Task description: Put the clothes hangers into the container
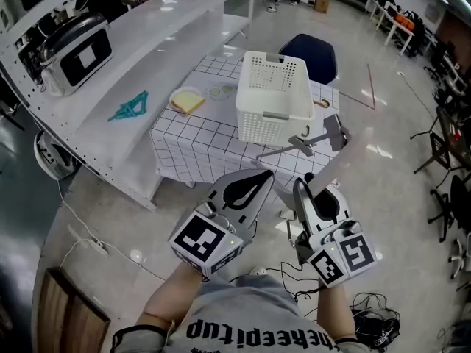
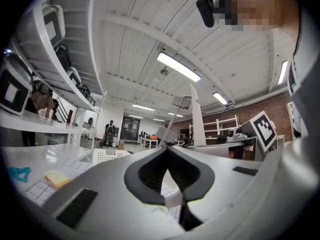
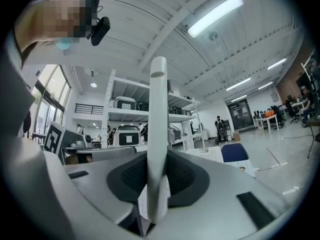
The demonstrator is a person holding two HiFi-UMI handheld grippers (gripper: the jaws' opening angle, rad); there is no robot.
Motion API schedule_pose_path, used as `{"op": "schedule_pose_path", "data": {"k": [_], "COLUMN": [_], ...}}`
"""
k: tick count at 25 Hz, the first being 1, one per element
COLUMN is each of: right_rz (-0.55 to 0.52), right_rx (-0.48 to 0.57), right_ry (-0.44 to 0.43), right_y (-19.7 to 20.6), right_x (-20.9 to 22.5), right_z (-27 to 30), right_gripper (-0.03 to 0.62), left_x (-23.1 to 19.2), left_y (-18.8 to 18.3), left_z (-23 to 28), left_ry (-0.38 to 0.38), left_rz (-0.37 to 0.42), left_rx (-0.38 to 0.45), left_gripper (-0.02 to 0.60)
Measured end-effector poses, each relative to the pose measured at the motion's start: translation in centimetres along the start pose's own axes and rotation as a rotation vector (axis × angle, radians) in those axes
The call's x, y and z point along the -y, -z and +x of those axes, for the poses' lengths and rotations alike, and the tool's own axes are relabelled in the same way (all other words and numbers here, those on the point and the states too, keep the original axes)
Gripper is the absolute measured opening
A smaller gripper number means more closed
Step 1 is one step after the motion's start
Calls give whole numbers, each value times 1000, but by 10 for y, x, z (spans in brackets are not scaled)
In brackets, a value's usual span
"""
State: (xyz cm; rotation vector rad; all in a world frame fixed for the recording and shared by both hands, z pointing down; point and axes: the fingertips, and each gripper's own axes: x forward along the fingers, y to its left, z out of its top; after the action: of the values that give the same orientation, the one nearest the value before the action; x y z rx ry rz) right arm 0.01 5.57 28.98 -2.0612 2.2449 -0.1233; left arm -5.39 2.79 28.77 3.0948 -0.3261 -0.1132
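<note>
Checked counter (image 1: 193, 147) bears container (image 1: 274, 115); right claw (image 1: 305, 187) grips hanger (image 1: 335, 132); left claw (image 1: 259, 179) closed, empty; transport step, next lift over rim.

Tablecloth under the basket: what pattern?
The tablecloth is white with a thin dark grid; head view shows it best.

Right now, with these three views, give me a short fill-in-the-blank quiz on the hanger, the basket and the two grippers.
1. The clothes hanger is clamped by the gripper in the person's ____ hand.
2. The left gripper has its jaws shut on ____.
3. The chair behind the white basket is ____ in colour.
4. In the head view, the slice of toast lies to the ____ of the basket.

Missing words: right; nothing; blue; left.
</note>
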Motion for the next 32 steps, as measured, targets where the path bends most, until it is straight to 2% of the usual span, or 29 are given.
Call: {"op": "schedule_pose_path", "data": {"k": [8,19,32], "right_rz": [45,98,136], "right_rx": [10,48,117], "right_ry": [-49,-101,-106], "right_y": [-5,-29,-60], "right_x": [26,75,110], "right_z": [-10,-32,-31], "right_gripper": [80,80,80], "left_x": [12,27,19], "left_y": [1,-2,1], "left_z": [21,35,60], "left_ry": [-51,-163,-174], "left_rz": [10,31,21], "left_rx": [3,14,-8], "left_gripper": [20,20,20]}}
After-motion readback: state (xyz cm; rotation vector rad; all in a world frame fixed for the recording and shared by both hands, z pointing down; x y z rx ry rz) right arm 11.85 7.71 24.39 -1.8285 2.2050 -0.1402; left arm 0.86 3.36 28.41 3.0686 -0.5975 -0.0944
